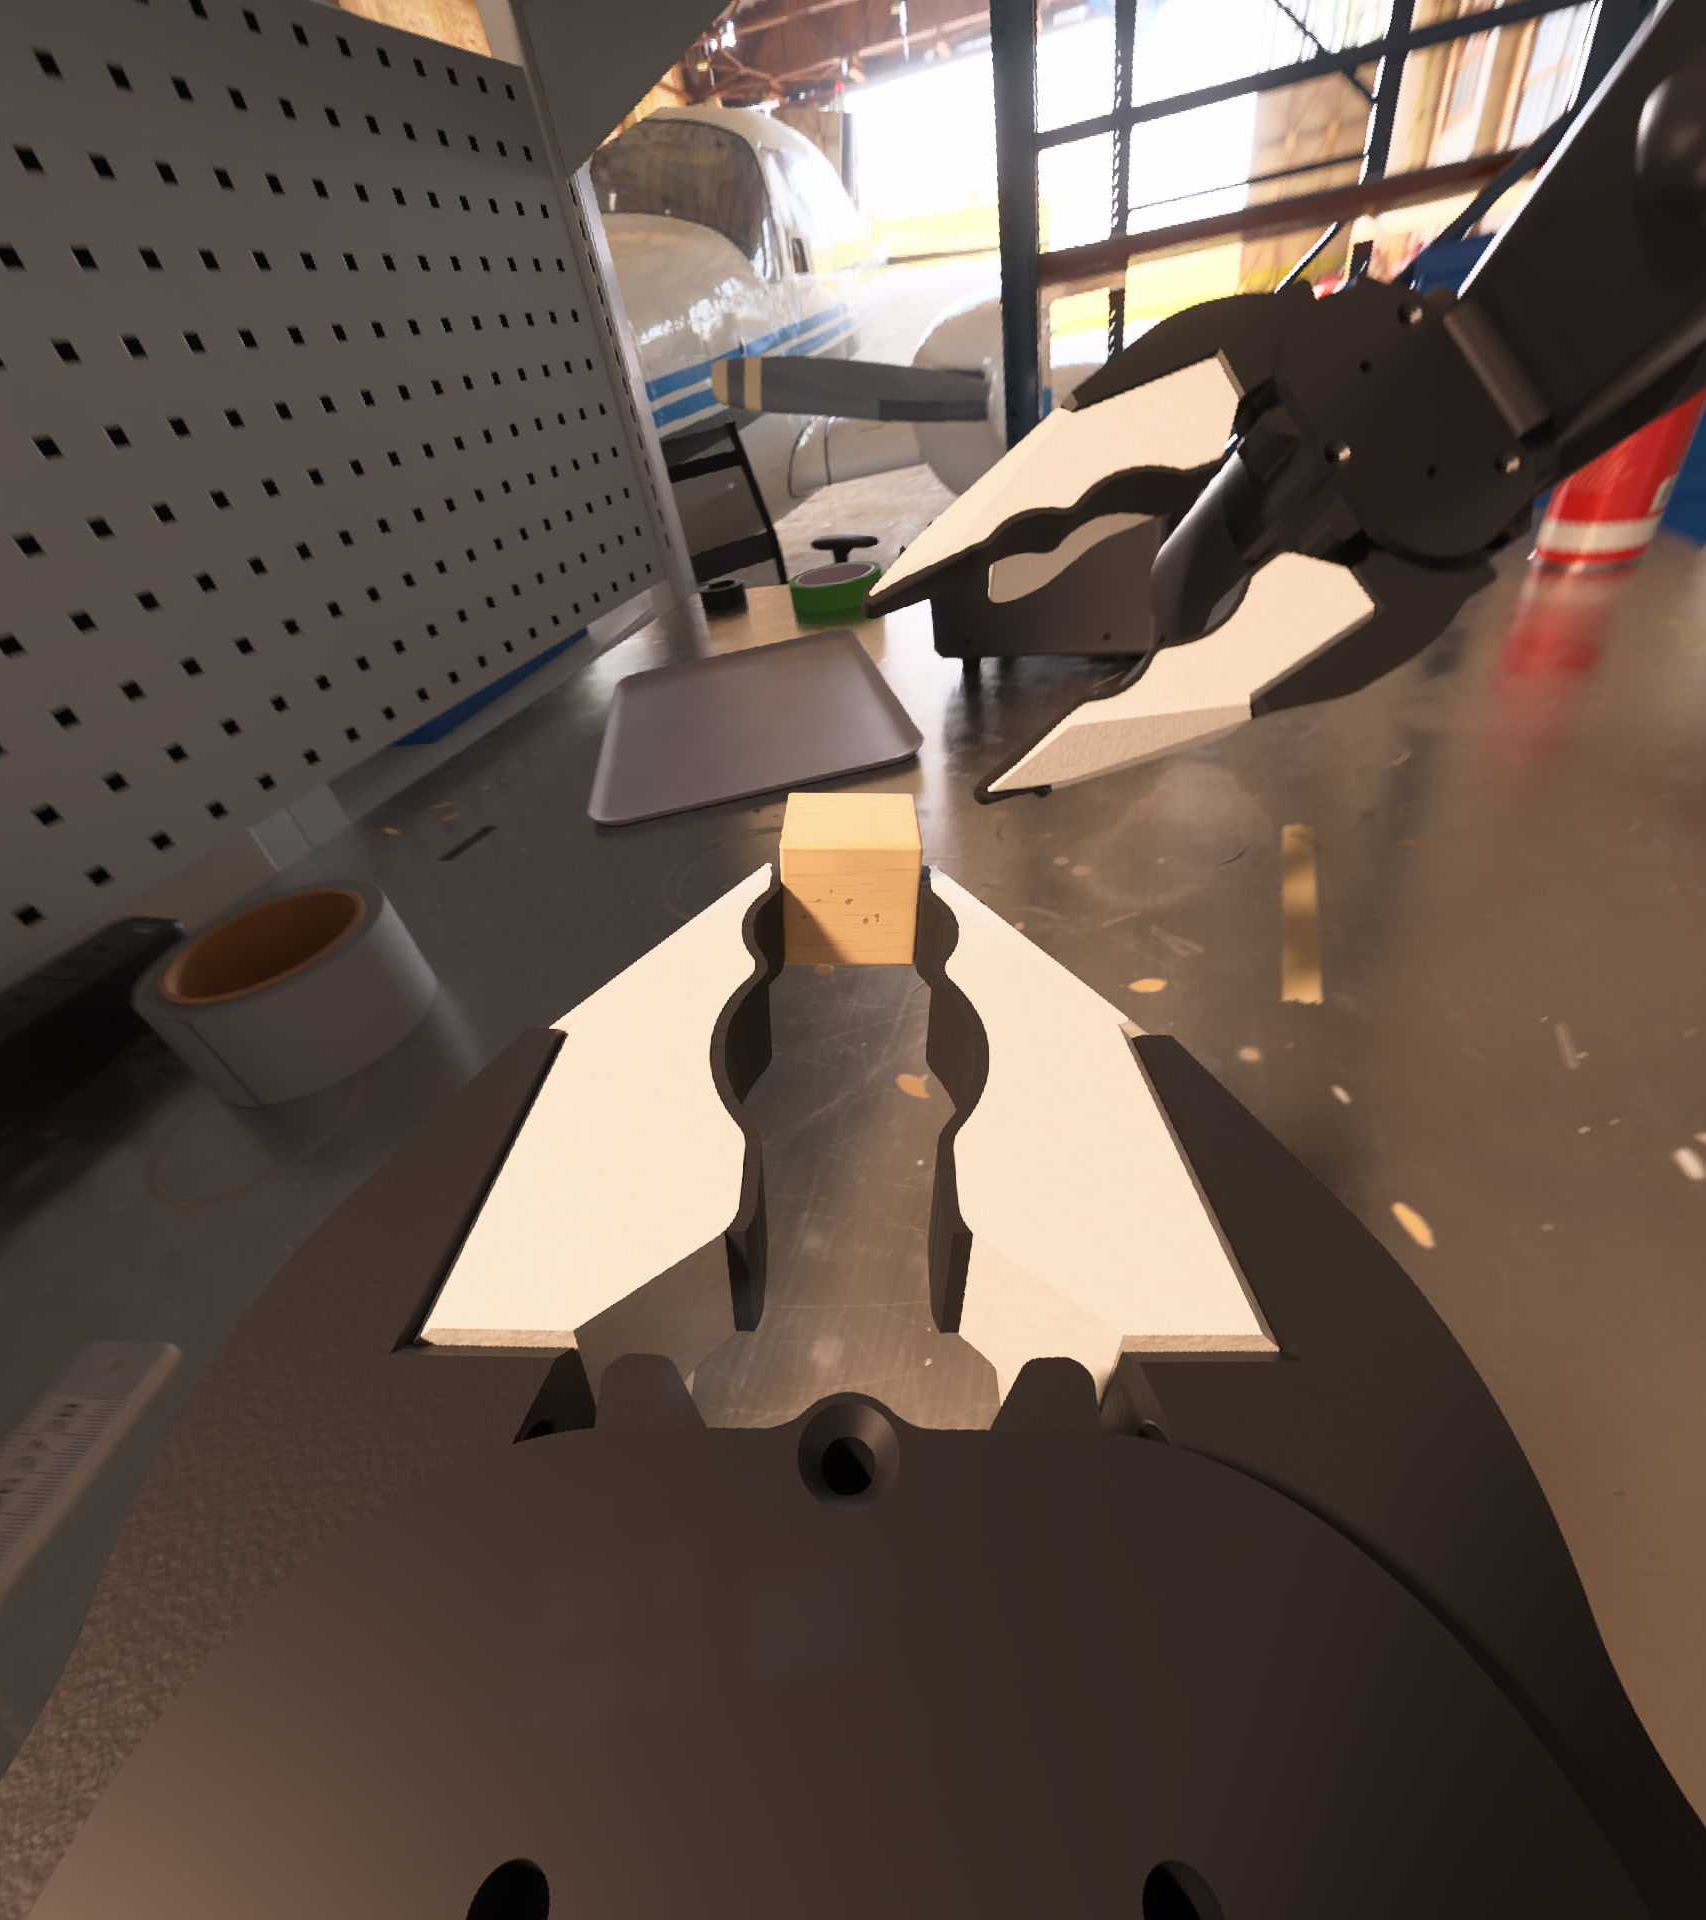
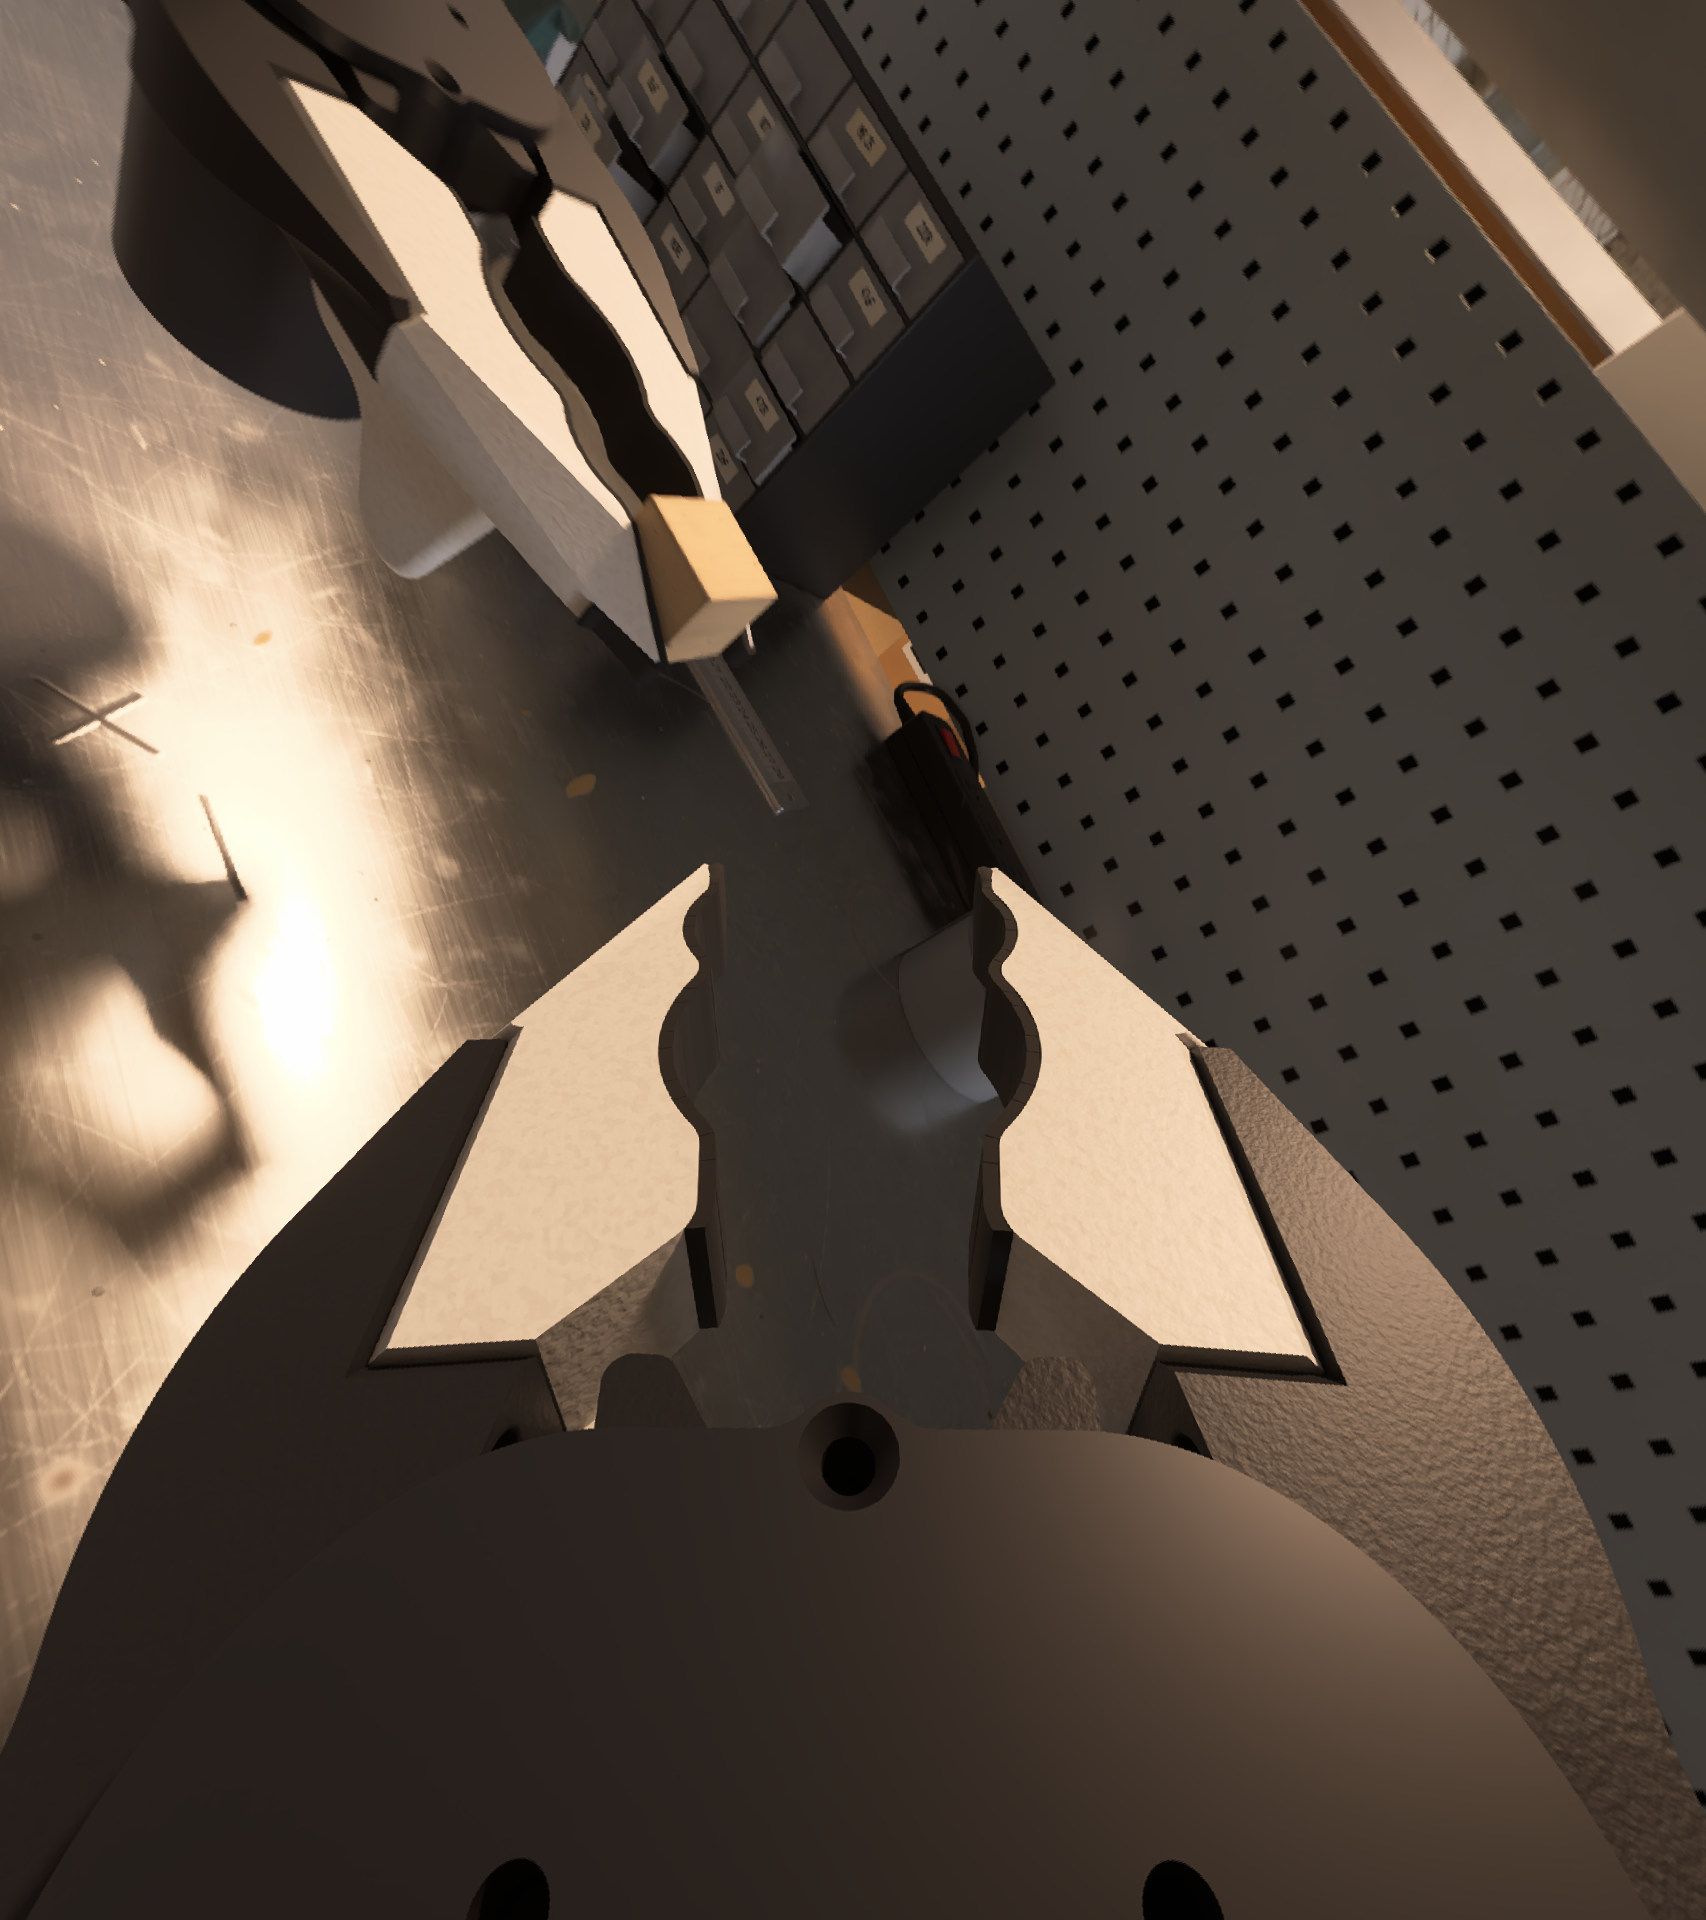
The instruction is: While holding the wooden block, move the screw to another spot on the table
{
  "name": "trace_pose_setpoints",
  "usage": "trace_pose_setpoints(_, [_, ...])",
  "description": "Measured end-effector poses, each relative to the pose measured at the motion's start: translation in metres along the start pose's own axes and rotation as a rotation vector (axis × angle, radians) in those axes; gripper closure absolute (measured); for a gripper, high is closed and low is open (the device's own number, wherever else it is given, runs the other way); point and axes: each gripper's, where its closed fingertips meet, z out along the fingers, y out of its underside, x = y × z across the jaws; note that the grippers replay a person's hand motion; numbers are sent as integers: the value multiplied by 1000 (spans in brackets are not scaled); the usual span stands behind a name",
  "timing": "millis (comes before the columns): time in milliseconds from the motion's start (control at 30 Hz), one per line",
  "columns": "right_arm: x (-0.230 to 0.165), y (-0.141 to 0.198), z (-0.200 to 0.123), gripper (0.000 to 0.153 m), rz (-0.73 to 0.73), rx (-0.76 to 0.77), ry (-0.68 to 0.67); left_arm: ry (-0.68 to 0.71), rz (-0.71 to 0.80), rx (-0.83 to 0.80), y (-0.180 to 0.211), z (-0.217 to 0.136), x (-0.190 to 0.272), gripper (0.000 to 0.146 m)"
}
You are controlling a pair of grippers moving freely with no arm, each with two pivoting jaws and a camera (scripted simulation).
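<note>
Fingertips of the left gripper (image 1: pixel 849 914) pinch the small tan wooden cube (image 1: pixel 850 894). Beside it, right gripper (image 2: pixel 844 914) hangs with jaws apart. Only the left wrist view shows the flat grey tray (image 1: pixel 755 727) behind the cube.

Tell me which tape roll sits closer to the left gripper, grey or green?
The grey tape roll, lying beside the left gripper. The green tape roll sits far back, beyond the dark tray.
</note>
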Motion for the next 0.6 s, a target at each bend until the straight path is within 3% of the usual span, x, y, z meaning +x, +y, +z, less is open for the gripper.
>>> trace_pose_setpoints(267, [-3, 24, -7, 105, 77, -63, -69, -35, 105, -32, 3, 2, 2, 122])
trace_pose_setpoints(400, [-17, 56, -5, 106, 189, -178, -234, -36, 108, -61, 8, 3, 1, 122])
trace_pose_setpoints(533, [-44, 102, -6, 107, 323, -433, -443, -26, 105, -90, 15, 5, 1, 122])
trace_pose_setpoints(600, [-56, 108, -5, 103, 364, -452, -505, -19, 95, -95, 17, 6, 1, 122])
